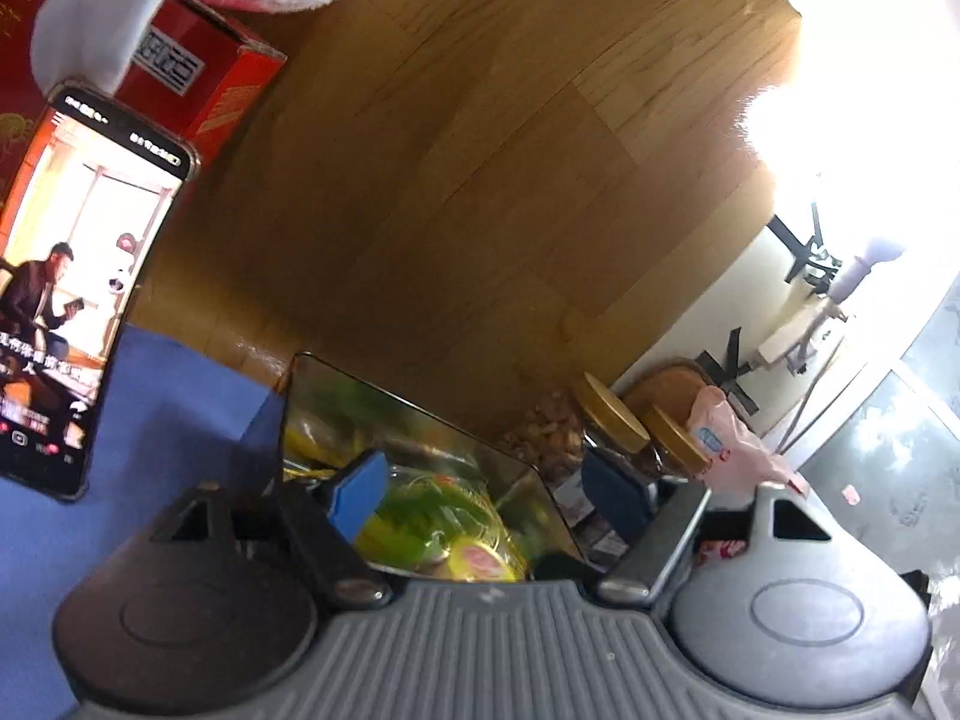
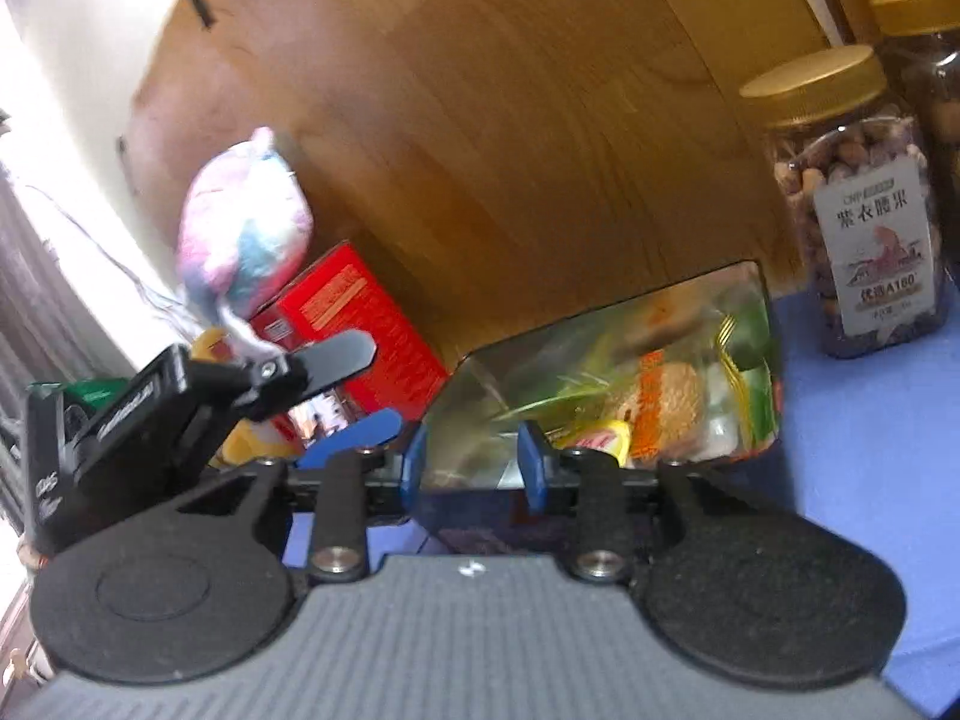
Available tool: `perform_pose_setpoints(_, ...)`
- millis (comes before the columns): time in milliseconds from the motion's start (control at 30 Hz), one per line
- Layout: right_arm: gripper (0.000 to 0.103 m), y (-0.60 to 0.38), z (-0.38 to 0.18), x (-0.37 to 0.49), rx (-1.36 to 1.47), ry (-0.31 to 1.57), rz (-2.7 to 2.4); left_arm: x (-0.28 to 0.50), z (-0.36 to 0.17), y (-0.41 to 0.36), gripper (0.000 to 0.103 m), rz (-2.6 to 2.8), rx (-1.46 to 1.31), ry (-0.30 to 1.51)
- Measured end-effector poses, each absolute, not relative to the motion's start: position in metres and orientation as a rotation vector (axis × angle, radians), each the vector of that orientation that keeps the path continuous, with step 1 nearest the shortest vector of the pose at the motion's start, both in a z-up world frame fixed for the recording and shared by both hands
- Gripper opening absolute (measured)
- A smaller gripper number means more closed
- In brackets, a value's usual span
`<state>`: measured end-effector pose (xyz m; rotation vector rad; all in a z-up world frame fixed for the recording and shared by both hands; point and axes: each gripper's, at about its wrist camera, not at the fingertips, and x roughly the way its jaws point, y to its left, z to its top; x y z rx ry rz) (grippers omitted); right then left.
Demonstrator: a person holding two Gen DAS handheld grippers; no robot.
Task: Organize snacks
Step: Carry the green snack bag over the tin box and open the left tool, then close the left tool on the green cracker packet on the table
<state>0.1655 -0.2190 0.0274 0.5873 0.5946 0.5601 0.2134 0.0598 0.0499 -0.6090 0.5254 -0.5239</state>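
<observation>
I am hovering both grippers, left gripper point(image 1: 486, 492) and right gripper point(image 2: 474, 462), spread and empty, over the clear snack box point(image 2: 606, 378) on the blue mat point(image 2: 870, 450) (rigid, slippery walls; crinkly light packets inside), judging its rim the best hold.

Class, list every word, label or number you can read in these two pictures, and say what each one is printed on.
"紫衣腰果" on the white label of the nut jar.
"A180" lower on that same label, with blurred characters before it.
Red box: print too blurred to read.
Phone screen: captions too small to read.
Pink packet: blue label unreadable.
Black clamp: lettering blurred.
</observation>
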Motion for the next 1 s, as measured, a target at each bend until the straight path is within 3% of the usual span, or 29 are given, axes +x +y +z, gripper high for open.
perform_pose_setpoints(200, 0.037, -0.242, 0.004, 0.117, 0.661, 0.646, 0.618, 0.178, 0.049, 0.074, 0.075, -0.564, -0.592, 0.528)
perform_pose_setpoints(300, 0.038, -0.246, 0.0, 0.081, 0.526, 0.637, 0.603, 0.152, 0.038, 0.079, 0.075, -0.6, -0.575, 0.561)
perform_pose_setpoints(367, 0.051, -0.242, -0.002, 0.066, 0.413, 0.664, 0.597, 0.14, 0.028, 0.08, 0.075, -0.628, -0.587, 0.596)
perform_pose_setpoints(433, 0.072, -0.238, -0.008, 0.061, 0.358, 0.683, 0.582, 0.131, 0.017, 0.078, 0.075, -0.664, -0.61, 0.64)
perform_pose_setpoints(500, 0.08, -0.23, -0.012, 0.063, 0.31, 0.72, 0.555, 0.126, 0.01, 0.074, 0.075, -0.675, -0.619, 0.666)
perform_pose_setpoints(600, 0.088, -0.216, -0.012, 0.059, 0.219, 0.713, 0.575, 0.12, 0.004, 0.069, 0.075, -0.675, -0.624, 0.687)
perform_pose_setpoints(767, 0.09, -0.167, -0.014, 0.055, -0.019, 0.71, 0.558, 0.114, 0.002, 0.063, 0.075, -0.684, -0.619, 0.704)
perform_pose_setpoints(867, 0.07, -0.159, -0.016, 0.051, -0.141, 0.664, 0.517, 0.111, 0.001, 0.062, 0.075, -0.684, -0.621, 0.712)
perform_pose_setpoints(933, 0.034, -0.173, -0.014, 0.054, -0.113, 0.677, 0.516, 0.109, 0.002, 0.061, 0.075, -0.687, -0.618, 0.712)
perform_pose_setpoints(1000, 0.011, -0.191, -0.015, 0.056, -0.094, 0.68, 0.487, 0.108, 0.002, 0.061, 0.075, -0.691, -0.615, 0.715)
